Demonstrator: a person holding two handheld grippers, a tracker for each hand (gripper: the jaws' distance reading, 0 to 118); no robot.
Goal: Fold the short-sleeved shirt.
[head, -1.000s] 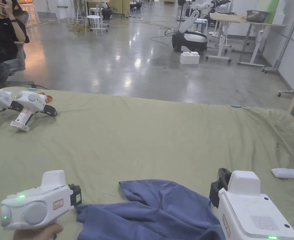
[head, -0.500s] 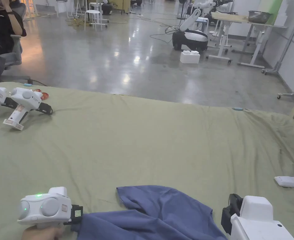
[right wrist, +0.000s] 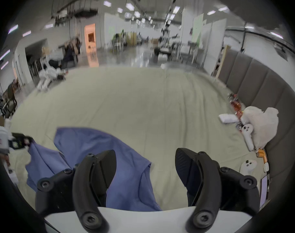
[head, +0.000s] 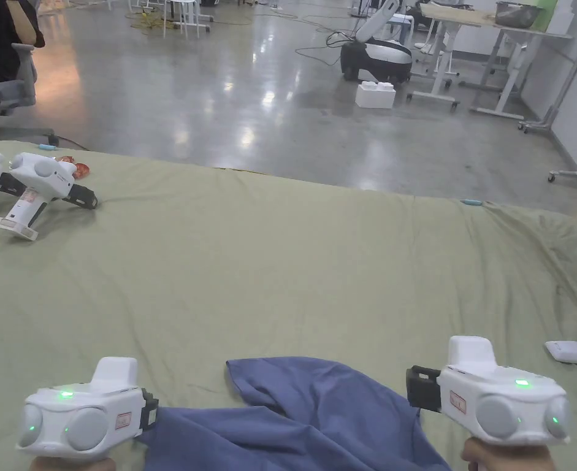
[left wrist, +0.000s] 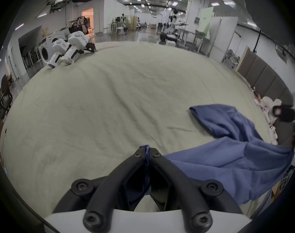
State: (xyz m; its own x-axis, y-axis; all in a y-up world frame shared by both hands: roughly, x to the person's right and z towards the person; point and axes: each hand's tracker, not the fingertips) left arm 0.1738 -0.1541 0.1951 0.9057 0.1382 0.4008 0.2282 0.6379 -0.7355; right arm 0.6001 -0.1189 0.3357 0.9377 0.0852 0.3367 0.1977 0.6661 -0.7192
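1. One edge of the blue shirt [head: 317, 417], low centre on the green bed [head: 281, 276], is pinched in your left tongs [left wrist: 147, 151].
2. Your right tongs [right wrist: 146, 166] are spread, holding nothing; the shirt's free edge lies just to their left.

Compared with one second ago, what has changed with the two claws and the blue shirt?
The right claw has turned: its body pointed away across the bed before, and now it faces left toward the blue shirt, jaws open and empty. The left claw stays shut on the shirt's edge at the left. The shirt lies crumpled much as before on the green sheet. The camera tilted down.
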